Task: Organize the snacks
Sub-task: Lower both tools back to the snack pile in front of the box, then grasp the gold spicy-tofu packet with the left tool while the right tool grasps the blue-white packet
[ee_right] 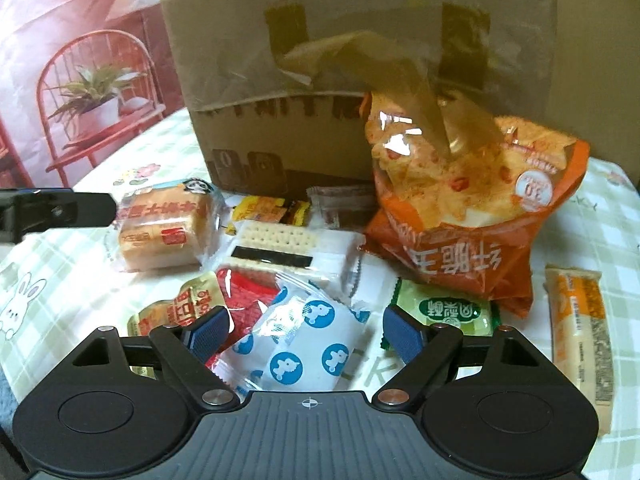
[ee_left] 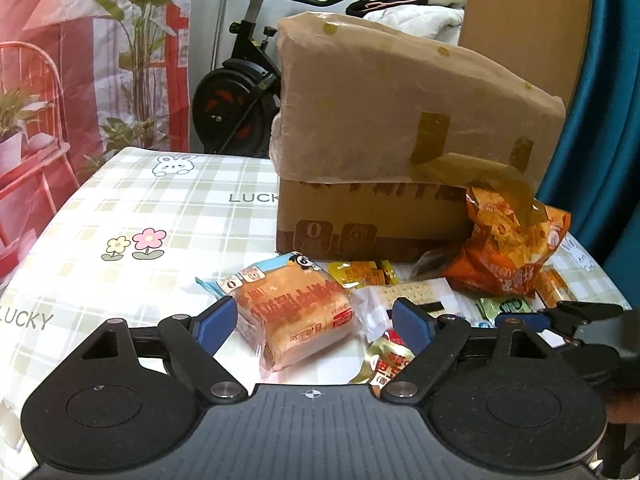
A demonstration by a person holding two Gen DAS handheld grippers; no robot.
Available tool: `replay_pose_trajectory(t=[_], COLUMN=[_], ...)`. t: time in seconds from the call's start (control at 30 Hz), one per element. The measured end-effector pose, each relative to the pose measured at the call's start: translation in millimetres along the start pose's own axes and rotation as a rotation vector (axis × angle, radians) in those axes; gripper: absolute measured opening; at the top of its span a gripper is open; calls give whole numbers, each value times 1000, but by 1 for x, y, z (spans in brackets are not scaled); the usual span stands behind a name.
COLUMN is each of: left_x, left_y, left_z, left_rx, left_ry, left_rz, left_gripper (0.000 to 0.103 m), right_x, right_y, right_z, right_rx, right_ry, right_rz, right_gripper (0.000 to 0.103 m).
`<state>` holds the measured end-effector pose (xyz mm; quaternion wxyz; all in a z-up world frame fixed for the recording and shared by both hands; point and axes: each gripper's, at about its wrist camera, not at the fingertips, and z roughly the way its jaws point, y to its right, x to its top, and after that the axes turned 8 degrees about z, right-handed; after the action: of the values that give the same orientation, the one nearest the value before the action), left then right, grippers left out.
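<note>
Both grippers hang with jaws wide apart over a heap of snacks, neither pressing on anything. Between the blue pads of the left gripper (ee_left: 314, 322) lies a clear-wrapped orange loaf cake packet (ee_left: 294, 312), its wrapper just beside the left pad. Under the right gripper (ee_right: 306, 330) sits a white pouch with blue round animal prints (ee_right: 304, 348), lying between the pads without being clamped. Just beyond it are a red packet (ee_right: 250, 296), a gold foil sachet (ee_right: 188, 304), a clear pack of pale crackers (ee_right: 284, 248) and a green sachet (ee_right: 446, 312). A tall orange crisp bag (ee_right: 460, 224) leans against a brown cardboard box wrapped in plastic film (ee_right: 320, 68). A long yellow bar (ee_right: 580, 328) lies apart at the right. Everything rests on a green-checked tablecloth with rabbits and flowers (ee_left: 132, 216).
</note>
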<state>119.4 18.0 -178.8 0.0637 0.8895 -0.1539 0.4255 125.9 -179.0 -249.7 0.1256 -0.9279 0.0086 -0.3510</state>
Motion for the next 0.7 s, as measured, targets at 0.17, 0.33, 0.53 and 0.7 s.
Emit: replay_pose_trajectory(t=[0.17, 0.33, 0.53, 0.7], left_x=[-7, -16, -28, -35], left_y=[1, 8, 23, 30], left_z=[5, 13, 30, 42], left_rx=[-37, -92, -161, -177], left_ry=[-13, -37, -89, -107], left_rz=[13, 25, 97, 135], left_gripper=[86, 86, 86, 86], right_x=[-8, -10, -12, -15], right_y=[9, 19, 22, 21], right_z=[-6, -17, -21, -23], right_rx=[21, 20, 18, 17], right_ry=[-6, 5, 13, 19], right_rz=[-4, -7, -29, -40], right_gripper=[64, 48, 45, 45])
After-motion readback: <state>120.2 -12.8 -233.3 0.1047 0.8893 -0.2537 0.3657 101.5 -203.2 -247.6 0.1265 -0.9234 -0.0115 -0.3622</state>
